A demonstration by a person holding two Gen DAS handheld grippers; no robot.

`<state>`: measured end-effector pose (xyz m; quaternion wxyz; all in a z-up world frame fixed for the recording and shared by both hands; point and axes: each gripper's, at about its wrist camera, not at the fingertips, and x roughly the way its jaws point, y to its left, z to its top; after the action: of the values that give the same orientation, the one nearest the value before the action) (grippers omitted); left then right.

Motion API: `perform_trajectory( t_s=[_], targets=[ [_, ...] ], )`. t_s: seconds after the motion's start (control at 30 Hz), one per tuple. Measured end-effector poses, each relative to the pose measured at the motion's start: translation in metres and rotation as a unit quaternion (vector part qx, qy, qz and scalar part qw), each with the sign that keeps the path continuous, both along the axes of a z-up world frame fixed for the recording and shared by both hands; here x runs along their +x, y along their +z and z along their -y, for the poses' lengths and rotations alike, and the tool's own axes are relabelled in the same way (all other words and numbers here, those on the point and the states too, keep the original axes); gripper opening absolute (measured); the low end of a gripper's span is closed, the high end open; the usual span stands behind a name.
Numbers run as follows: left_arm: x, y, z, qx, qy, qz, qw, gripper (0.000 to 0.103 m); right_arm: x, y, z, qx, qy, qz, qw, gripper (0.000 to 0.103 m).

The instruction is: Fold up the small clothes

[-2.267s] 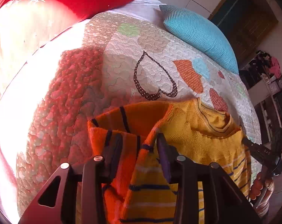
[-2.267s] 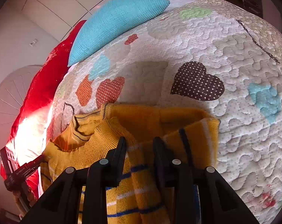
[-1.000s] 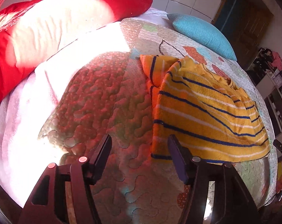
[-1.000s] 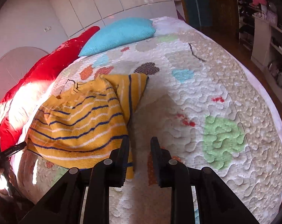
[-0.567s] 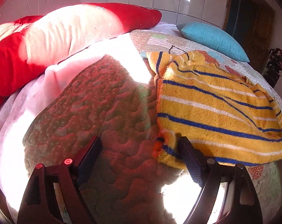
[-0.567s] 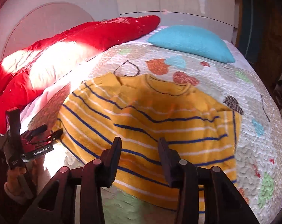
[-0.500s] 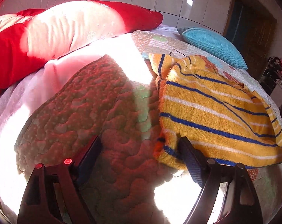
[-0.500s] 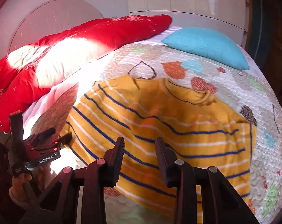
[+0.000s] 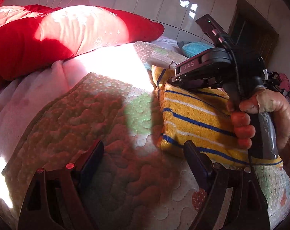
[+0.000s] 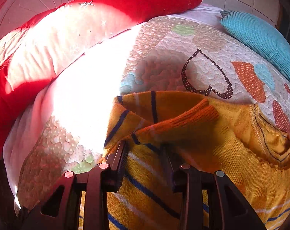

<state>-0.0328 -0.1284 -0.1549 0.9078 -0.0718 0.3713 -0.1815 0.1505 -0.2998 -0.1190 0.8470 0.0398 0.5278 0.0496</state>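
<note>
**Meanwhile, right gripper over the sleeve, left gripper by the hem**

Meanwhile, the yellow sweater [image 9: 192,118] with blue and white stripes lies on the quilted bedspread [image 9: 91,118] of the bed, partly folded, with one sleeve [image 10: 175,118] turned in over the body near the collar [image 10: 275,143].

From the left wrist view, the left gripper [image 9: 143,157] sits low over the bedspread with its fingers wide apart. One finger [image 9: 192,157] is just at the sweater's lower corner; the other stands over bare quilt. Nothing is between them.

The right gripper [image 10: 145,157] is over the upper part of the sweater, at the folded sleeve. Its fingers are apart, with striped knit lying between them; whether they press the cloth cannot be told. In the left wrist view, the person's right hand [image 9: 263,118] grips this tool's handle above the sweater.

A red pillow [image 10: 110,13] lies along the head of the bed, and a blue cushion [image 10: 260,38] rests at the far side. Strong sunlight washes out part of the bedspread.
</note>
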Motion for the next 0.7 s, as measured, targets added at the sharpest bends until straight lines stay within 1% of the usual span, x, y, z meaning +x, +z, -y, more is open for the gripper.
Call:
perform_trajectory(
  t_s=[0.1,0.2,0.27,0.33,0.43,0.57,0.7],
  targets=[
    [0.001,0.002,-0.002,0.004,0.009,-0.005,0.9999,0.084,0.014,-0.004,-0.001,-0.013,-0.001,-0.018,1.000,0.043],
    [0.000,0.005,-0.007,0.005,0.021,-0.001,0.9998,0.084,0.018,0.003,0.000,-0.014,-0.004,-0.030,0.999,0.045],
    [-0.002,0.007,-0.013,0.012,0.036,0.006,0.9993,0.085,0.011,0.016,0.003,-0.012,-0.010,-0.016,1.000,0.050],
    [-0.001,0.008,-0.020,0.019,0.056,0.013,0.9982,0.085,0.000,0.030,0.004,-0.012,-0.016,0.005,1.000,0.060],
    [0.006,0.008,-0.027,0.029,0.081,0.008,0.9963,0.086,-0.018,0.044,0.001,-0.013,-0.011,0.024,1.000,0.064],
    [0.008,0.006,-0.035,0.027,0.096,-0.001,0.9950,0.086,-0.036,0.048,-0.015,-0.021,0.005,0.027,0.999,0.066],
    [0.006,0.006,-0.037,0.032,0.101,0.002,0.9944,0.086,-0.045,0.041,-0.036,-0.030,0.015,0.019,0.999,0.073]
  ],
)
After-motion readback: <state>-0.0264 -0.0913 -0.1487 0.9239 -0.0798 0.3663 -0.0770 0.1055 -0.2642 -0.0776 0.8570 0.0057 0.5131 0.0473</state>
